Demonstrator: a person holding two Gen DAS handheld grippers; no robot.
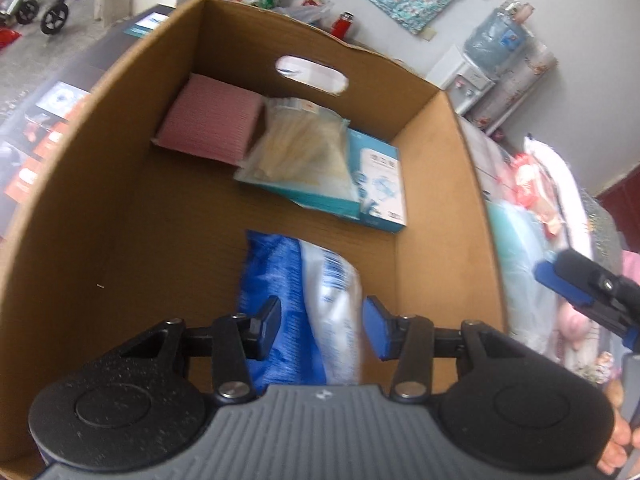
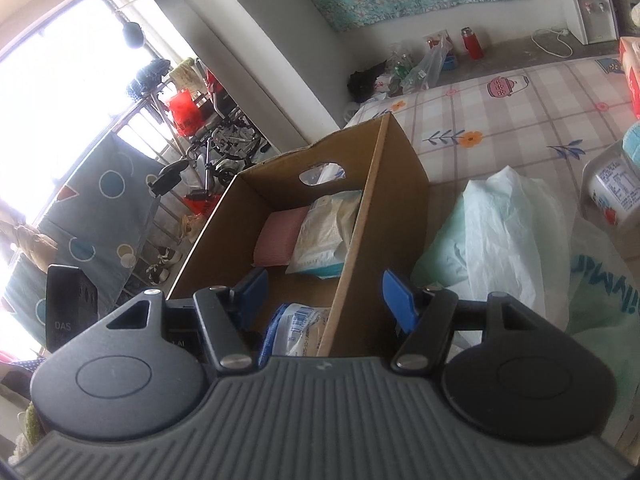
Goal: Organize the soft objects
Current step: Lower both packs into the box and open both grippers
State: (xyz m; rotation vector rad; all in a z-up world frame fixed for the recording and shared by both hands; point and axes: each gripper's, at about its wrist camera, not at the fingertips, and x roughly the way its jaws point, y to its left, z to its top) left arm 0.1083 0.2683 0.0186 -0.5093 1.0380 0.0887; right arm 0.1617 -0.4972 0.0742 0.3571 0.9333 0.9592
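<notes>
Four soft things already sit in the cardboard box [image 1: 120, 184], so you are at the tail of a placing step. In the left wrist view, your left hand-held gripper [image 1: 323, 330] points down into the box with its pads spread on either side of the blue-and-white packet [image 1: 320, 300]; the pads appear clear of it, so I judge it released and resting on the box floor at the near end. At the far end lie the pink pad [image 1: 210, 124] on the left, the clear bag of pale sticks [image 1: 302, 148] next to it, and the light-blue tissue pack [image 1: 380, 188] partly under that bag on the right. Your next move, as I read it, is to lift the left hand straight up without snagging the packet. In the right wrist view, your right hand-held gripper [image 2: 322, 300] hangs over the near right wall of the box, released, with nothing between its pads. To the right, on the bed [image 2: 500, 120], wait the pale green plastic bag [image 2: 500, 232] and a white tub [image 2: 612, 196]. Fetching the next soft item calls for swinging right toward that bag; which one is meant I cannot tell.
</notes>
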